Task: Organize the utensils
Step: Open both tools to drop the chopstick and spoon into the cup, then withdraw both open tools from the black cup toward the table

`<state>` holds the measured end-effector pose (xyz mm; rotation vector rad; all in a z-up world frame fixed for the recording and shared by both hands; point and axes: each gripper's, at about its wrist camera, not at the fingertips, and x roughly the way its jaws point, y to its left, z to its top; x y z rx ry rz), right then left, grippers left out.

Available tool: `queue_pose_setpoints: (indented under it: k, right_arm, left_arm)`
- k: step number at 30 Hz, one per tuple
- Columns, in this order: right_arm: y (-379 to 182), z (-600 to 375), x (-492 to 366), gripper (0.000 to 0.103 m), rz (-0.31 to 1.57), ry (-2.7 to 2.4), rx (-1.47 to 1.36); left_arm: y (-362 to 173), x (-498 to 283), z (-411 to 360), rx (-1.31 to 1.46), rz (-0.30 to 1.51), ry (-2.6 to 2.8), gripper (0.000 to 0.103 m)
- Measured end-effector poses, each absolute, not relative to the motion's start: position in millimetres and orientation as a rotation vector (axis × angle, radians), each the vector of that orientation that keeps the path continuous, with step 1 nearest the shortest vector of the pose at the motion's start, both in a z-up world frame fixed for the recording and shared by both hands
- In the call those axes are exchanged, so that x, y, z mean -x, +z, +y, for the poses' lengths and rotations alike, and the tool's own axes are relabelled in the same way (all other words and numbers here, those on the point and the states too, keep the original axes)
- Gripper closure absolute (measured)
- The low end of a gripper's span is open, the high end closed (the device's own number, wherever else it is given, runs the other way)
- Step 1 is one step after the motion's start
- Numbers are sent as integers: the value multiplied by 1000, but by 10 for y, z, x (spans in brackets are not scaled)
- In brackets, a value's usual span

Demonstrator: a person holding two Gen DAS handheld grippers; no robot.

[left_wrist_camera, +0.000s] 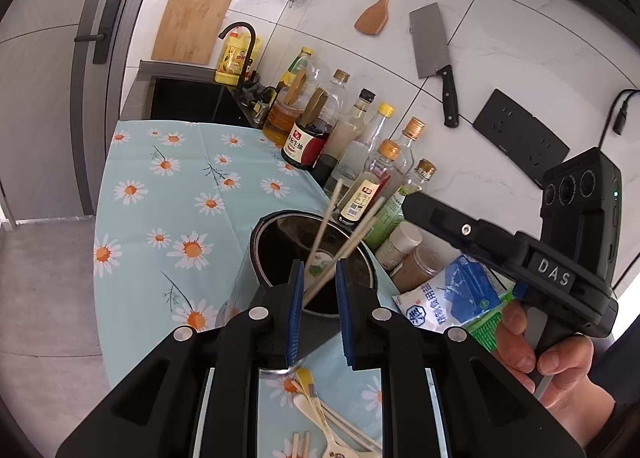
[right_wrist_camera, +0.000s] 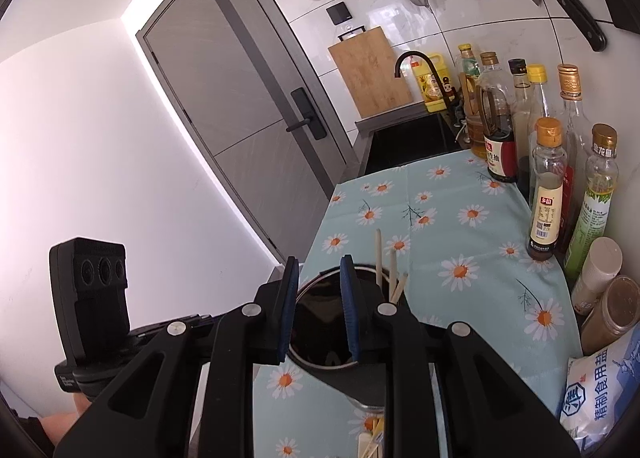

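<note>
The dark, round metal utensil holder [left_wrist_camera: 316, 258] stands on the daisy-printed pale blue tablecloth [left_wrist_camera: 180, 186], low and centre in both wrist views, with three pale wooden chopsticks [left_wrist_camera: 352, 242] leaning out of it toward the upper right. More utensils wait at the bottom edge of the left view: cream-coloured spoons and chopsticks [left_wrist_camera: 320, 418] lying loose on the cloth. To do this step well, I'd judge each piece should be lifted by its handle end and lowered upright inside the rim, without knocking the leaning sticks or tipping the holder. The left gripper [left_wrist_camera: 318, 298] hovers just over the holder's near rim, its blue pads [left_wrist_camera: 294, 310] parted by a moderate gap and gripping nothing. The right gripper [right_wrist_camera: 320, 306] sits likewise above the rim, partly spread and empty. Glass condiment bottles [left_wrist_camera: 360, 146] line the tiled wall at right.
</note>
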<state>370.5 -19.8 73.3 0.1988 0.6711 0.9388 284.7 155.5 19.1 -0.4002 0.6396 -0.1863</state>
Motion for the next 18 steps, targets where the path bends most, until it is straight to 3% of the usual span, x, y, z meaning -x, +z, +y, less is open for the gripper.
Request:
queue_pose_setpoints:
  k: [3, 6, 11, 13, 18]
  right_arm:
    - [740, -221, -3602, 79, 689, 951, -182]
    - [737, -249, -3493, 71, 702, 963, -155]
    - [697, -298, -3365, 70, 733, 972, -124]
    - [654, -329, -3331, 57, 768, 967, -124]
    - [464, -409, -3281, 55, 898, 969, -142]
  left_arm:
    - [249, -2733, 1529, 393, 637, -195, 87]
    - [290, -2615, 1491, 375, 643, -207, 84]
    - [295, -2452, 1433, 350, 673, -218, 81]
    - [275, -2387, 1410, 343, 688, -222, 81]
    - [127, -2278, 1344, 324, 749, -226, 81]
